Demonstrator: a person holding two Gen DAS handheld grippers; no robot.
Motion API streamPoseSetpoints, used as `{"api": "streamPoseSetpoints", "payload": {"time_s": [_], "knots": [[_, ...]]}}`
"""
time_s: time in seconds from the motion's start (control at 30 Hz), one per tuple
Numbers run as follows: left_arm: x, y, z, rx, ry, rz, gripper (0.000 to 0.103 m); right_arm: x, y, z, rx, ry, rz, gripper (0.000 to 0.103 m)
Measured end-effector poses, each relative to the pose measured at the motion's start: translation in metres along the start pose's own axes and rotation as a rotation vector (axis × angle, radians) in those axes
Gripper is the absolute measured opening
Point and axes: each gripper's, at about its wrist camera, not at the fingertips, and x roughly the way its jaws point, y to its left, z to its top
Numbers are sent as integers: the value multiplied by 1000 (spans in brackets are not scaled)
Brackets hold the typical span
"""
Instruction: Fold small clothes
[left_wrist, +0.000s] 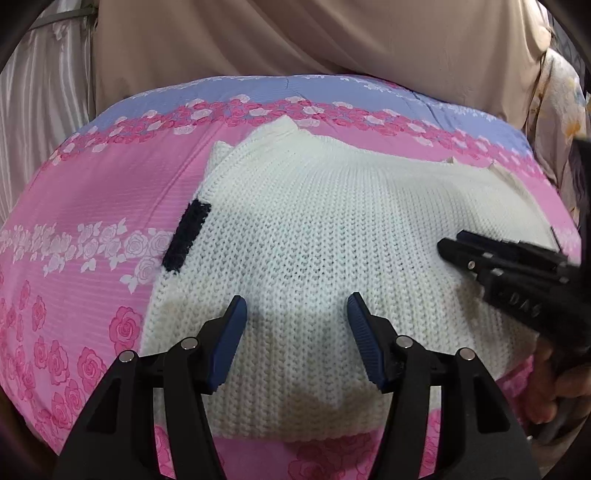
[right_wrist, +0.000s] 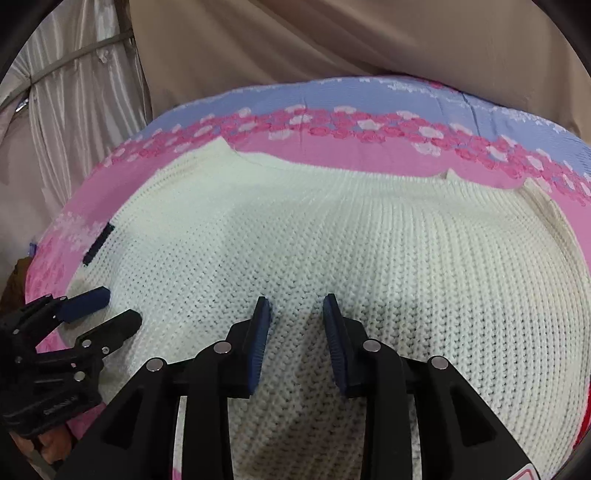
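The white knitted garment (left_wrist: 314, 229) lies spread on a bed under a pink and blue rose-print bedspread (left_wrist: 92, 206), in a flat and roughly rectangular shape with straight side edges, so I judge that at least one fold has been made and the piece is being smoothed or made ready for the next; how many folds remain I cannot say. A dark navy patch (left_wrist: 186, 236) shows at its left edge, and small white tips stick up along the far edge. The left gripper (left_wrist: 295, 321) hovers over the near part of the knit with its jaws standing well apart and nothing between them; the right gripper (right_wrist: 297, 314) sits over the middle of the knit with a narrower gap, and it too grasps nothing, though whether its tips brush the fabric is hard to tell. Each gripper shows at the edge of the other's view. The near hem is covered by the gripper bodies, the layers beneath the top face are unseen, and fisheye bulge distorts the outline. A hand (left_wrist: 554, 384) is only partly visible at the right
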Motion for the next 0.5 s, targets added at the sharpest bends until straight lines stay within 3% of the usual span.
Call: {"api": "streamPoseSetpoints", "payload": {"time_s": [0.07,0.17,0.2,0.3,0.43,0.5], "knots": [[-14,9,3,-37,-23,-31,57,-9,2,1,8,-13,0,30],[-34,36,13,-113,-89,-37,86,-6,7,-1,-19,-1,-14,36],[-36,48,17,-148,-105,-26,89,-2,7,-3,-21,3,-18,37],[-18,75,23,-216,-76,5,89,-1,11,-6,-40,-26,-29,39],[23,98,18,-337,51,-100,89,-1,12,-9,-60,-50,-33,40],[22,93,17,-330,12,-87,85,-2,11,-10,-53,-56,-27,40]]}}
